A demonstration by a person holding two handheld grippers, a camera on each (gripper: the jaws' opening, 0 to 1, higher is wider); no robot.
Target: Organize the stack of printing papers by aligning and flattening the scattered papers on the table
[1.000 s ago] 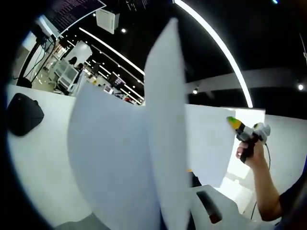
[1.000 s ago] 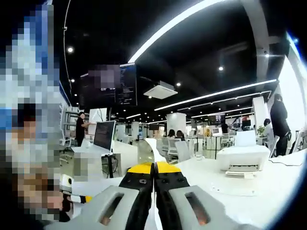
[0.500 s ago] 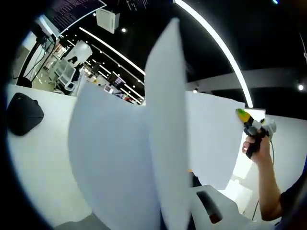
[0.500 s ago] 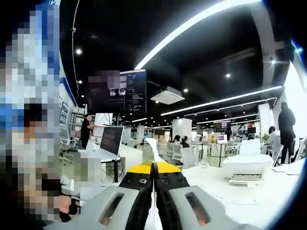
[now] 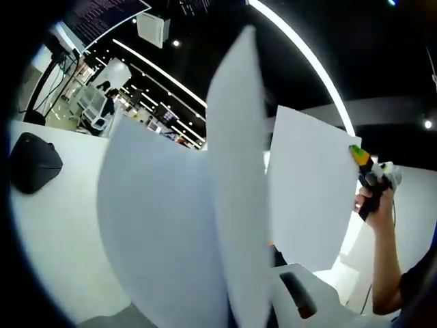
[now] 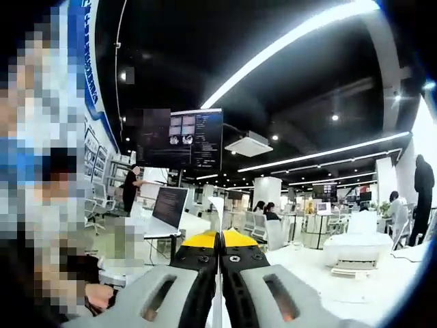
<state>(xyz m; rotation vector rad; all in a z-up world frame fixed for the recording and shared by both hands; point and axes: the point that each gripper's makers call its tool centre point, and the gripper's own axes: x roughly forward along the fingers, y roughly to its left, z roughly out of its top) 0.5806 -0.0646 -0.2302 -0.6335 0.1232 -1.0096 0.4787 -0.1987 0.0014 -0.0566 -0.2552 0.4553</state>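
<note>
Two white sheets of printing paper are held up in the air above a white surface [image 5: 54, 232] in an open-plan office. In the left gripper view, a curved sheet [image 5: 171, 232] rises from between the left gripper [image 5: 263, 311]'s jaws, which are clamped on its lower edge. Beyond it, a flat sheet [image 5: 307, 184] stands tilted, its far edge pinched by the yellow-tipped right gripper [image 5: 360, 157], held in a person's hand [image 5: 374, 201]. A dark computer mouse [image 5: 33, 162] lies on the surface at left. In the right gripper view, the right gripper [image 6: 220, 240]'s jaws are pressed together on the thin edge of that flat sheet, seen edge-on. A white printer [image 6: 358, 247] sits on a distant desk.
</note>
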